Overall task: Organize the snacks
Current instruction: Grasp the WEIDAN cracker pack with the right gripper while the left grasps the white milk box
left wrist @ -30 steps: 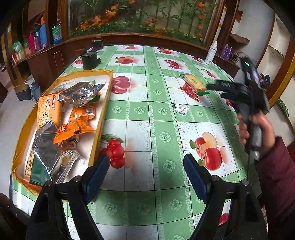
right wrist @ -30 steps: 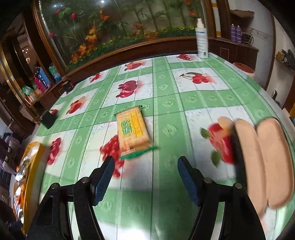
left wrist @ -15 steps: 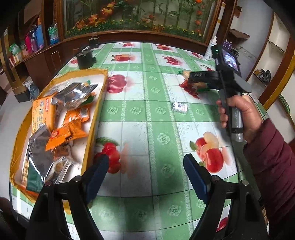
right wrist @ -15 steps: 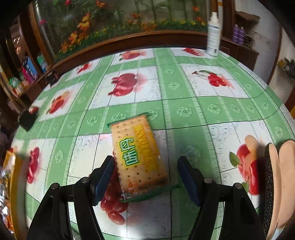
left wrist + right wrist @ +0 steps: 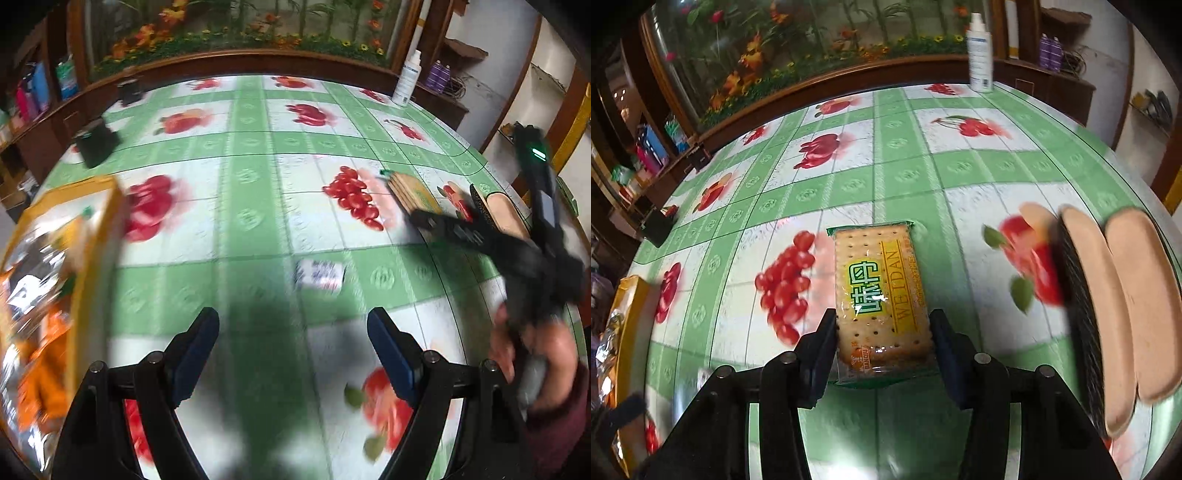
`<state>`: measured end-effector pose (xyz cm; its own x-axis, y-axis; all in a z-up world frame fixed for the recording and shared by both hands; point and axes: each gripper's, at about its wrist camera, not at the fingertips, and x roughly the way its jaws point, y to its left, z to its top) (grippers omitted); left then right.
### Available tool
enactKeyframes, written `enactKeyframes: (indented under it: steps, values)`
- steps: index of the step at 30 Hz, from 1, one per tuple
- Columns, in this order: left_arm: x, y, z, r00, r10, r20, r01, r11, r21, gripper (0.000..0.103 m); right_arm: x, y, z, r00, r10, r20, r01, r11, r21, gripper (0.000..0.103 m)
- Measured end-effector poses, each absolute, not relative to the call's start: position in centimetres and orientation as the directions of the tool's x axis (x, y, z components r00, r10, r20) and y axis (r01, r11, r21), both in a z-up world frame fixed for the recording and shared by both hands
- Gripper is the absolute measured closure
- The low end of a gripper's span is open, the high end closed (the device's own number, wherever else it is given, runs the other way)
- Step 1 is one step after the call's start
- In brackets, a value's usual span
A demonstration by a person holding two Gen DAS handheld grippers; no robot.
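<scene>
A yellow-and-green cracker pack (image 5: 882,291) lies flat on the fruit-print tablecloth. My right gripper (image 5: 882,321) straddles its near end; the jaws are closing, and both blue pads touch the pack's long sides. The left wrist view shows the same pack (image 5: 410,190) at the right, under the black right tool held by a hand (image 5: 546,350). My left gripper (image 5: 291,317) hangs open over bare cloth with nothing between its fingers. A small white-and-blue packet (image 5: 319,275) lies just ahead of it. The yellow tray (image 5: 96,184) with several snack bags sits at the left.
A pair of tan insoles (image 5: 1108,314) lies to the right of the cracker pack. A white spray bottle (image 5: 979,55) stands at the table's far edge. A black box (image 5: 96,144) sits at the far left. A wooden ledge rims the table's back.
My left gripper swept right, away from the tray and toward the small packet. My right gripper came down over the cracker pack, and its jaws narrowed onto the pack's sides.
</scene>
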<state>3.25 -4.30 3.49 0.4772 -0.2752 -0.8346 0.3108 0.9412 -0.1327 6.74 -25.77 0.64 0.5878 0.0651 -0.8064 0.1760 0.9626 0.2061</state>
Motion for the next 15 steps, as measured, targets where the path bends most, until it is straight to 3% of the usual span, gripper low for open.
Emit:
enactKeyframes:
  steps: [10, 15]
  values:
    - [5.9, -7.0, 0.6, 0.527, -0.189, -0.829, 0.339, 0.941, 0.001, 0.022, 4.7, -25.3, 0.4, 0.641, 0.016, -0.768, 0.156, 0.976, 0.151, 0.050]
    - [5.9, -7.4, 0.5, 0.542, -0.200, -0.816, 0.350, 0.937, 0.003, 0.022, 4.7, -25.2, 0.4, 0.642, 0.019, -0.766, 0.150, 0.977, 0.151, 0.050]
